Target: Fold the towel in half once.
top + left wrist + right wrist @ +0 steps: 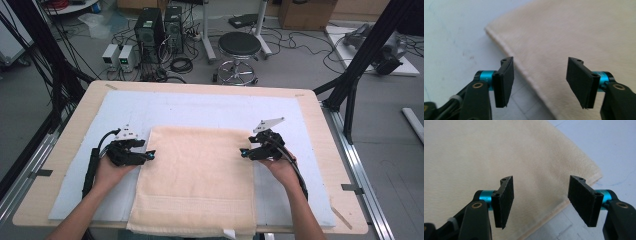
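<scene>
A: High view first. The towel [195, 180] lies flat on the pale mat [200, 107], its near hem hanging a little over the edge of the table [325, 150]. The left gripper [150, 155] sits at the towel's left edge, the right gripper [243, 152] at its right edge, both toward the towel's far end.

B: What could go wrong from here?

A: My guess is a fold is coming. If either gripper closes too shallow, it may catch only the fringe of the towel's edge and let it slip on the lift. Closing too deep could pinch the mat beneath the towel as well. Uneven grabs would skew the fold.

B: And the jaws?

A: In the left gripper view, the left gripper [537, 83] stands well open, the towel [579, 32] edge running between the pads, nothing pinched. In the right gripper view, the right gripper [541, 203] is likewise spread wide over the towel [486, 157] near its right edge, holding nothing. Whether the pads brush the cloth I cannot tell.
</scene>
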A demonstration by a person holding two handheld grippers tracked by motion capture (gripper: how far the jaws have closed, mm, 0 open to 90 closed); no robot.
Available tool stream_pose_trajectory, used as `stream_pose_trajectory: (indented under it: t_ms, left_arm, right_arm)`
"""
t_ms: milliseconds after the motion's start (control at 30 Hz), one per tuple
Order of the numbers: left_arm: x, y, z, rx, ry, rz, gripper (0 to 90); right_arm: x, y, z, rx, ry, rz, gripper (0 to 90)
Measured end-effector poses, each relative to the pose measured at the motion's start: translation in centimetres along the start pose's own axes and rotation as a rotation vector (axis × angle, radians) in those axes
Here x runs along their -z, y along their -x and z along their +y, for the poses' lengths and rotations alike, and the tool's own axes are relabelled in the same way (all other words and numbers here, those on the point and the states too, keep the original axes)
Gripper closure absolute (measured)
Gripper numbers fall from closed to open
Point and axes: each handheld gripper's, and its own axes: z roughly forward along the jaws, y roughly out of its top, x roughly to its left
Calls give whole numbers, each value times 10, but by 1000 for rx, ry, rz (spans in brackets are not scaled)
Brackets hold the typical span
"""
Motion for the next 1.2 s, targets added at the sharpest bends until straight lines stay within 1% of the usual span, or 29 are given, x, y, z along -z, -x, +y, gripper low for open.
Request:
stream_pose_trajectory:
  t_ms: [33,100,167,200,233,267,300,333,400,433,467,500,533,567,600,633,667,733,800,833,867,900,967,1000,1100,1167,1200]
  left_arm:
    - [-3,-1,-1,9,-9,-5,377]
    - [-7,-1,-3,20,-11,-16,390]
    - [-10,-1,-3,22,-23,-34,417]
    - [-10,-2,-4,35,-26,-50,439]
    - [-11,-2,-4,48,-24,-67,480]
    - [-11,-2,-4,57,-24,-63,505]
    - [-11,-2,-4,68,-25,-62,518]
    - [-11,-2,-3,82,-27,-60,546]
    - [-11,-3,-3,118,-29,-73,640]
    - [-12,-3,-3,129,-22,-73,670]
    - [-12,-3,-3,134,-18,-80,702]
    - [-13,-4,-4,146,-16,-108,754]
    - [-13,-3,-3,155,-13,-111,817]
    - [-13,-2,-3,144,-18,-104,822]
    - [-13,-1,-2,136,-19,-98,828]
    - [-13,-1,-2,136,-15,-96,832]
    - [-12,-2,-2,139,-14,-90,838]
    - [-12,-2,-1,146,13,-74,844]
    - [-12,-5,1,169,48,-59,846]
    - [-12,-7,2,182,64,-53,846]
    - [-13,-10,4,194,70,-45,846]
    - [-15,-13,6,200,72,-38,846]
    - [-18,-19,14,213,82,-16,847]
    - [-19,-22,18,219,101,-8,847]
    - [-22,-31,35,218,114,24,847]
    - [-24,-36,46,213,124,47,846]
    - [-25,-40,51,213,122,52,846]
  right_arm:
    - [-3,1,-2,10,-5,-11,367]
    - [-8,4,-6,-7,-26,-23,354]
    - [-12,6,-10,-23,-32,-28,356]
    - [-14,7,-12,-36,-39,-23,368]
    - [-17,7,-14,-38,-54,-15,398]
    - [-19,8,-15,-61,-59,9,415]
    - [-20,9,-16,-87,-49,11,444]
    - [-19,10,-16,-98,-48,18,503]
    - [-20,9,-15,-100,-45,59,635]
    - [-21,8,-14,-98,-45,74,700]
    - [-22,8,-14,-100,-39,106,764]
    - [-23,8,-14,-111,-41,120,778]
    - [-23,9,-13,-110,-40,128,796]
    - [-23,9,-13,-100,-40,132,807]
    - [-22,9,-12,-91,-43,123,813]
    - [-22,8,-10,-81,-44,120,817]
    - [-21,7,-9,-71,-43,107,819]
    - [-19,8,-4,-65,-44,90,821]
    - [-16,12,2,-69,-28,77,821]
    - [-14,14,7,-62,-33,65,821]
    - [-14,16,11,-51,-24,50,821]
    - [-13,19,16,-51,-13,40,821]
    - [-16,25,26,-57,-12,21,821]
    - [-18,29,31,-58,-12,9,821]
    - [-22,40,45,-67,-18,-24,820]
    - [-21,46,54,-74,-4,-48,821]
    - [-20,49,59,-82,-1,-50,820]
